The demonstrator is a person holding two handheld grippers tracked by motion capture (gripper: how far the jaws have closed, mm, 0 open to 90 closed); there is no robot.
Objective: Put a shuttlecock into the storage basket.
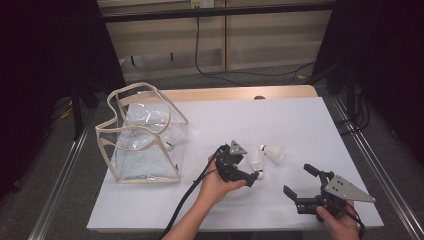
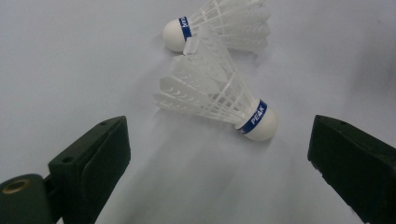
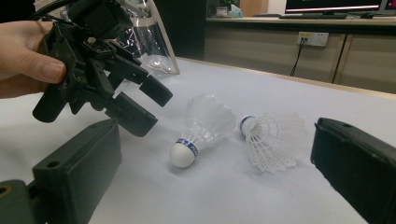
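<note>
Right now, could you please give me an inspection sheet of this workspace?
Surface: white table top, flat, on a wooden table.
Job's things: two white shuttlecocks lying close together; near shuttlecock with a blue band reading PEAK, cork toward the left gripper; far shuttlecock just behind it.
Clutter: clear bag with beige trim, standing open at the table's left; whether anything is inside, cannot tell.
Grippers: left gripper open, jaws either side of the near shuttlecock, not touching it; right gripper open, held apart at the table's right.
Cables: black cable trailing from the left gripper; another cable hanging behind the table.
Surroundings: dark curtains, beige cabinets behind.
</note>
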